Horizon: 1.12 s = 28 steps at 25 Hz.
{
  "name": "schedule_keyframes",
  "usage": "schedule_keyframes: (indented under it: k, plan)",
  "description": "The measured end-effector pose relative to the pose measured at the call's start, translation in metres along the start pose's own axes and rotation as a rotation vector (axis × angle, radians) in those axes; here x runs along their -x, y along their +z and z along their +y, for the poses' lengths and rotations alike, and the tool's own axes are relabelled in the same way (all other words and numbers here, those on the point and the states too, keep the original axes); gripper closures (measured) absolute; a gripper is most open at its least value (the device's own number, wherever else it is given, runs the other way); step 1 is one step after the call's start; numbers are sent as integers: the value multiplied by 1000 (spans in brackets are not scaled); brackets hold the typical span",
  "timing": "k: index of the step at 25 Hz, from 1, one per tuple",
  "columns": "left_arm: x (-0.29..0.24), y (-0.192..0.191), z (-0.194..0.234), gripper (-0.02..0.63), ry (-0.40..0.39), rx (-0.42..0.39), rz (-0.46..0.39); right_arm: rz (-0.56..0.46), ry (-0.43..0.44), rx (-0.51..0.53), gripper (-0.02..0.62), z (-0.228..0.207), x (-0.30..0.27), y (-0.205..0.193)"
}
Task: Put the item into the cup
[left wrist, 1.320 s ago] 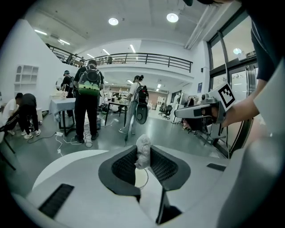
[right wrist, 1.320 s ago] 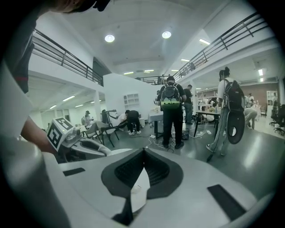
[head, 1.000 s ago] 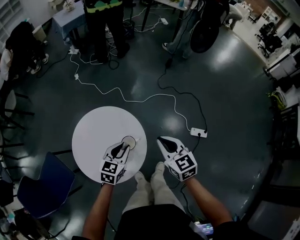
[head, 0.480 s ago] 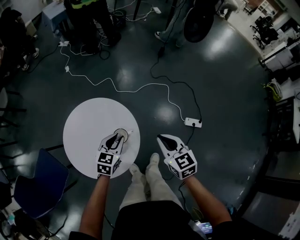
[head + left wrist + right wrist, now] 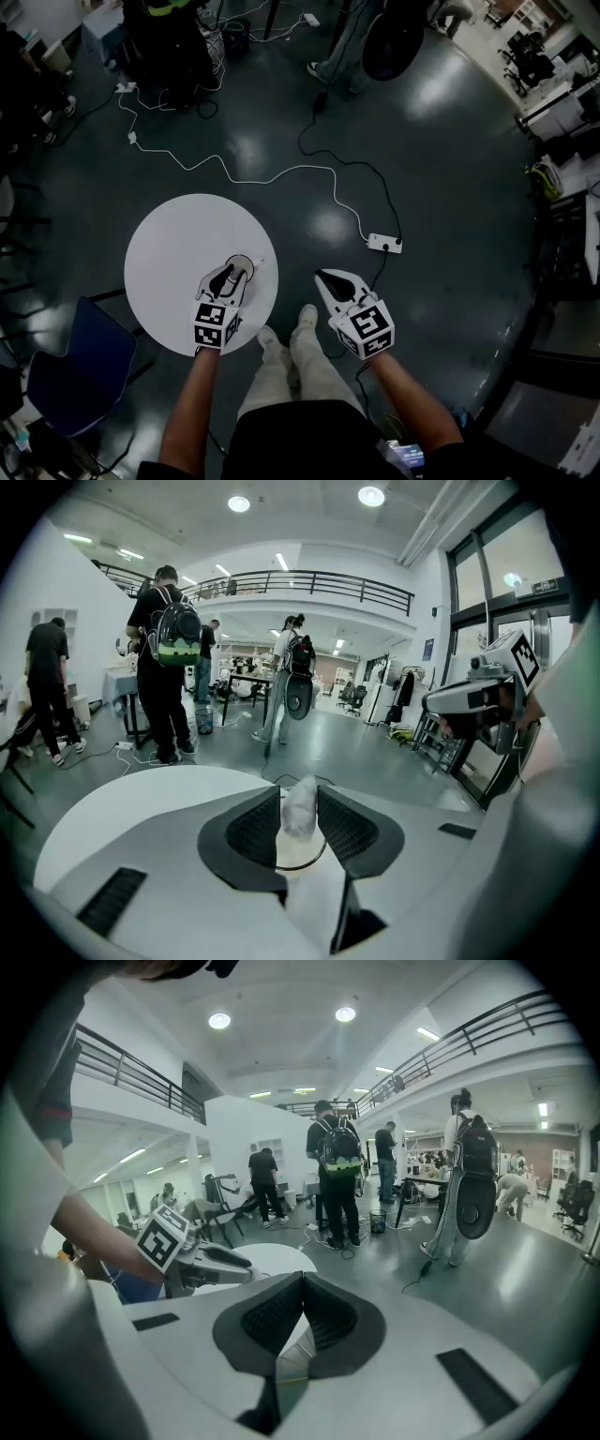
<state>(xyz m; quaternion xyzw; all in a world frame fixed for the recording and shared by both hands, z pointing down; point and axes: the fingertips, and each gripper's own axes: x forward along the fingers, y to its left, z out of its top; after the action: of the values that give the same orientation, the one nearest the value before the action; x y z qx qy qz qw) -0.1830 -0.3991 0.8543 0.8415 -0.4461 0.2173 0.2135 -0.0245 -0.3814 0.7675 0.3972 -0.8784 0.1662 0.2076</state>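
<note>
No words, brands or numbers can be read; the left gripper [image 5: 234, 275] and right gripper [image 5: 325, 278] each bear a cube with black-and-white square markers, no letters; a small sign [image 5: 548, 586] high at the far right is too small to read

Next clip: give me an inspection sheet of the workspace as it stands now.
Surface: round white table on a dark floor.
Job's things: cup on the table's near right part; crumpled pale item at its mouth.
Clutter: nothing seen.
Grippers: left claw over the cup, jaws just been opening, item between them, unpressed; right claw shut, empty, off the table.
Cables: white cable runs to a power strip; black cable beside it.
Surroundings: blue chair; people standing beyond.
</note>
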Motion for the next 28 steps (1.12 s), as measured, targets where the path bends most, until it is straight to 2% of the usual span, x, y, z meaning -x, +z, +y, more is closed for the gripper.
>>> schedule_keyframes:
  k: [3, 14, 22, 28]
  plan:
    - [3, -1, 0, 469, 7, 5, 0, 4, 3, 7, 580, 3, -1, -2]
    - [17, 5, -2, 471, 6, 35, -9, -4, 10, 27, 580, 11, 3, 8]
    - [50, 28, -6, 491, 11, 66, -74, -53, 20, 72, 580, 24, 8, 42]
    - [89, 50, -4, 509, 10, 71, -116, -92, 47, 98, 580, 51, 6, 79]
